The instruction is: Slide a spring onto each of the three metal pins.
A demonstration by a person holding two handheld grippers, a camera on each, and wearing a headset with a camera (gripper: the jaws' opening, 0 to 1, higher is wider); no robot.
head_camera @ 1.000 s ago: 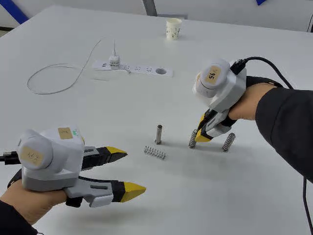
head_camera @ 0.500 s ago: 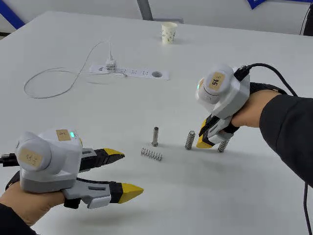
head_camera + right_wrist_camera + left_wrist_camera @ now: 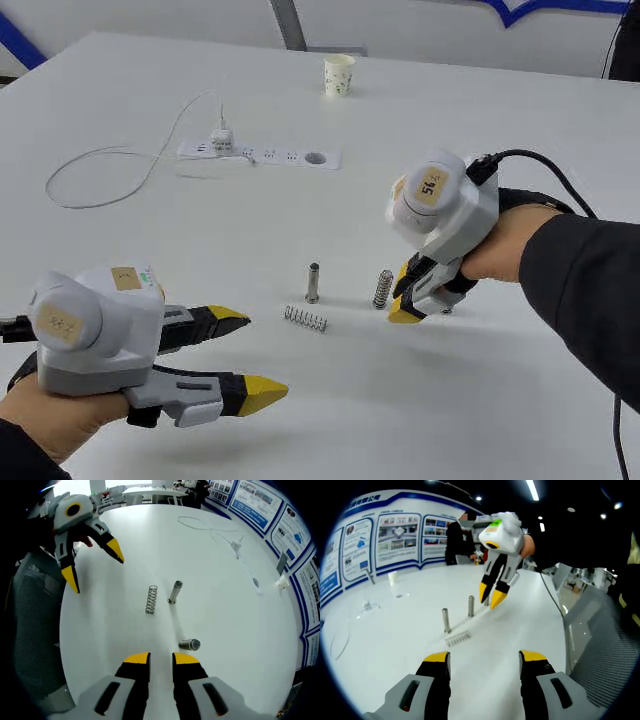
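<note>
A bare metal pin (image 3: 313,282) (image 3: 446,620) (image 3: 175,592) stands upright mid-table. Right of it stands a pin wearing a spring (image 3: 383,288) (image 3: 471,606) (image 3: 190,644). A loose spring (image 3: 305,319) (image 3: 458,638) (image 3: 151,599) lies flat just in front of the bare pin. My right gripper (image 3: 405,305) (image 3: 490,596) (image 3: 161,659) points down beside the sprung pin, its jaws a little apart with nothing between them. My left gripper (image 3: 247,353) (image 3: 485,657) (image 3: 95,569) hovers open at the near left, well short of the loose spring.
At the back of the white table lie a power strip (image 3: 260,155) with a white cable (image 3: 100,170), and a paper cup (image 3: 339,75) stands farther back. A black cable (image 3: 560,190) trails from the right gripper. A person (image 3: 460,540) stands beyond the table.
My right gripper has come off the spring on the pin and shifted slightly, now covering the spring that stood to its right. The left gripper has barely moved; the camera tilted.
</note>
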